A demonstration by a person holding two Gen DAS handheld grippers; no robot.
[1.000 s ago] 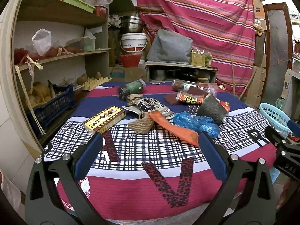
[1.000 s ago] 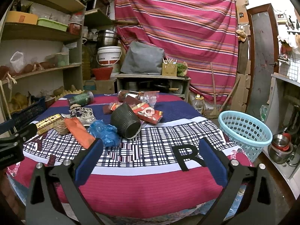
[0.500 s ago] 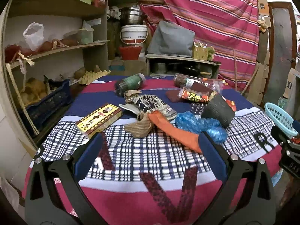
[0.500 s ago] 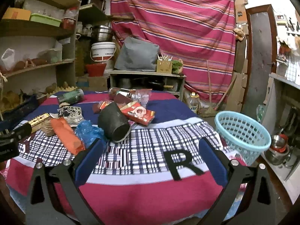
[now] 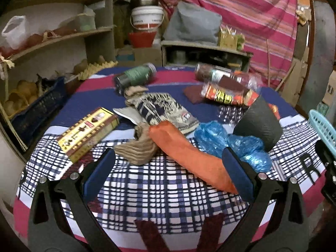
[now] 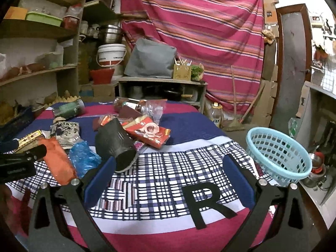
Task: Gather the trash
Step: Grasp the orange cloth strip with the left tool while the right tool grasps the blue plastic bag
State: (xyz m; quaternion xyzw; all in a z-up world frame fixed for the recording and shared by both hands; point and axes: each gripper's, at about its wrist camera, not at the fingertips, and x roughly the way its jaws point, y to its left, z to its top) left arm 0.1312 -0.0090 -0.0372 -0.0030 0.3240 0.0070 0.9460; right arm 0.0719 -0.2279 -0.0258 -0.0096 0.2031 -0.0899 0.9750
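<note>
Both pairs of fingers stand wide apart and hold nothing: the left gripper (image 5: pixel 167 169) hangs over the checked band of the tablecloth (image 5: pixel 159 191), with the orange pouch (image 5: pixel 189 157) crossing between its blue pads (image 5: pixel 100 172), while the right gripper (image 6: pixel 169 175) faces bare checked cloth beside a large black letter R (image 6: pixel 206 202). Just beyond the left gripper lie a crumpled brown paper (image 5: pixel 137 150), a blue plastic bag (image 5: pixel 229 145) and a yellow-and-maroon box (image 5: pixel 88 133) whose print is too blurred to read. A black tapered cup (image 6: pixel 114 141) lies on its side near the right gripper's left finger. Farther back are a red snack wrapper (image 6: pixel 150 131), a patterned packet (image 5: pixel 166 110), a green jar (image 5: pixel 136 76) and a clear bottle (image 5: pixel 222 76), all lying down. The light blue basket (image 6: pixel 277 153) sits at the table's right edge, well apart from the litter. Shelves (image 6: pixel 37 71) stand on the left, and a striped red cloth (image 6: pixel 199 31) hangs behind.
</note>
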